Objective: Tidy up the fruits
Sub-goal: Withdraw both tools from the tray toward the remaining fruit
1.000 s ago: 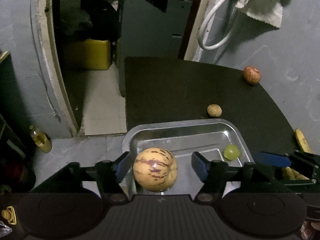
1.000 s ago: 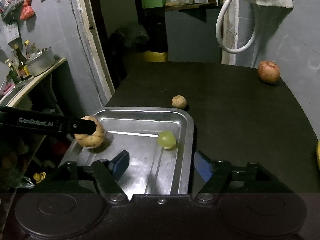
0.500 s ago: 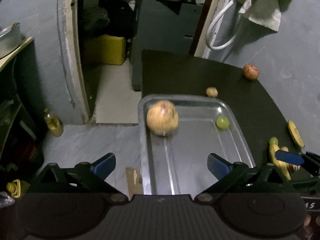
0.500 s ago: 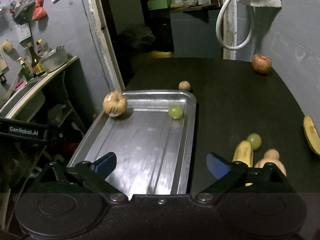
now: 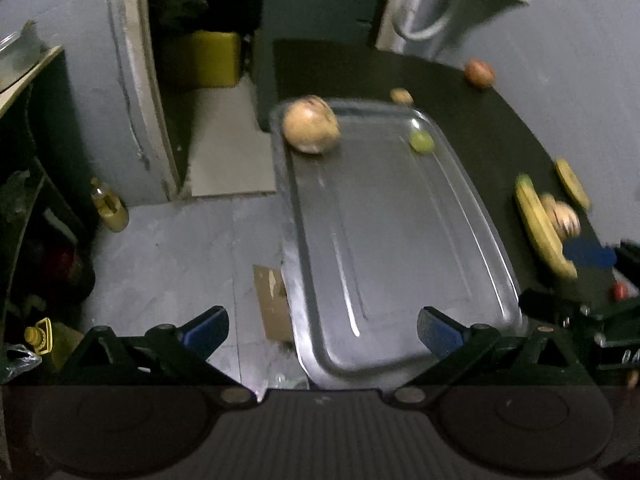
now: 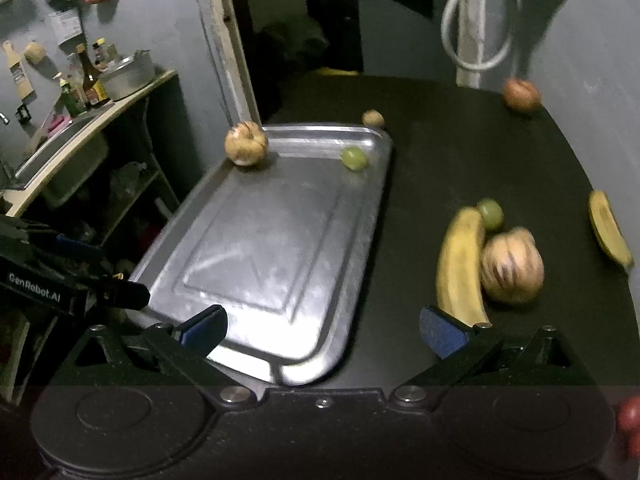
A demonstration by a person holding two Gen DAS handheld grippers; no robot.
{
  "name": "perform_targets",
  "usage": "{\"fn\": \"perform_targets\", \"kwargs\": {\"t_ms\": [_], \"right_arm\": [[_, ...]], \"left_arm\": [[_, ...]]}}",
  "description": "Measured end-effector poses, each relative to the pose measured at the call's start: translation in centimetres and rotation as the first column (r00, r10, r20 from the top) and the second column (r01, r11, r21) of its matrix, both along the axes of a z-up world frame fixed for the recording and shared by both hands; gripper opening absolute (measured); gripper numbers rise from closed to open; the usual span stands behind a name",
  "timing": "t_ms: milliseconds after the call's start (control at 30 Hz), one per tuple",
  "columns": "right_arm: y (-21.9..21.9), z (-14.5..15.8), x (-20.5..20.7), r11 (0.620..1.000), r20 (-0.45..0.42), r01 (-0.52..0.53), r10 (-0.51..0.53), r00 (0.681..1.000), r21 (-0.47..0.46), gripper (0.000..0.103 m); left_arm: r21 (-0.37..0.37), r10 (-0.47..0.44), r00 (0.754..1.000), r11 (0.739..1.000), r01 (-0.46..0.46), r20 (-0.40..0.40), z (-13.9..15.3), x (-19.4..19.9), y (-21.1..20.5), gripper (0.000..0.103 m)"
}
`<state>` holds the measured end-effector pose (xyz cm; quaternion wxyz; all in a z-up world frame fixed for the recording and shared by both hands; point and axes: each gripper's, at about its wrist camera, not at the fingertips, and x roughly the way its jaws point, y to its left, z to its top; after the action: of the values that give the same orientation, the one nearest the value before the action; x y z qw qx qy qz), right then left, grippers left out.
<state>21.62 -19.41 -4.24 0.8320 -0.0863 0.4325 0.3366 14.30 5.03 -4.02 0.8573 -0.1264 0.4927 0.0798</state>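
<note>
Black table (image 6: 460, 168) — steel tray (image 6: 280, 248) holds melon (image 6: 245, 143), grape (image 6: 354, 158).

Banana (image 5: 542, 226) and striped melon (image 5: 564, 218) motion-blurred, red item (image 6: 630, 416) cut off at edge

You have a silver tray (image 6: 256, 248) on the black desk (image 6: 460, 152), a yellow banana (image 6: 458, 264), a tan melon (image 6: 512, 268) (purple-streaked), green grapes (image 6: 354, 158), and a reddish apple (image 6: 521, 95).

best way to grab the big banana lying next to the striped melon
Grip the banana across its middle, from above with the right gripper. It lies flat and long; the striped melon touches its right side, so one finger must slip between them.
</note>
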Motion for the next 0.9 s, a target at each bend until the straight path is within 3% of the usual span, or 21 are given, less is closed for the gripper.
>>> {"fn": "perform_targets", "kwargs": {"t_ms": [333,467,633,900], "right_arm": [[-6.7,-0.6,-0.8,0.979,-0.052,0.201,-0.203,0.978,-0.031,0.102],[-10.1,-0.8,-1.2,0.944,-0.068,0.326,-0.328,0.942,-0.045,0.102],[-13.8,-1.0,-1.7,0.87,-0.051,0.49,-0.493,0.868,-0.06,0.102],[-17.0,-1.3,-2.5,0.779,-0.017,0.626,-0.627,0.779,-0.039,0.102]], "left_arm": [[0.048,-0.116,0.991,0.992,0.119,-0.061,-0.1,0.5,-4.0,0.102],[0.066,-0.187,0.979,0.979,0.193,-0.079,0.1,1.3,-5.6,0.102],[0.076,-0.27,0.96,0.958,0.276,-0.078,0.5,2.6,-7.9,0.102],[0.071,-0.365,0.93,0.928,0.367,-0.037,1.5,5.5,-11.6,0.102]]}}
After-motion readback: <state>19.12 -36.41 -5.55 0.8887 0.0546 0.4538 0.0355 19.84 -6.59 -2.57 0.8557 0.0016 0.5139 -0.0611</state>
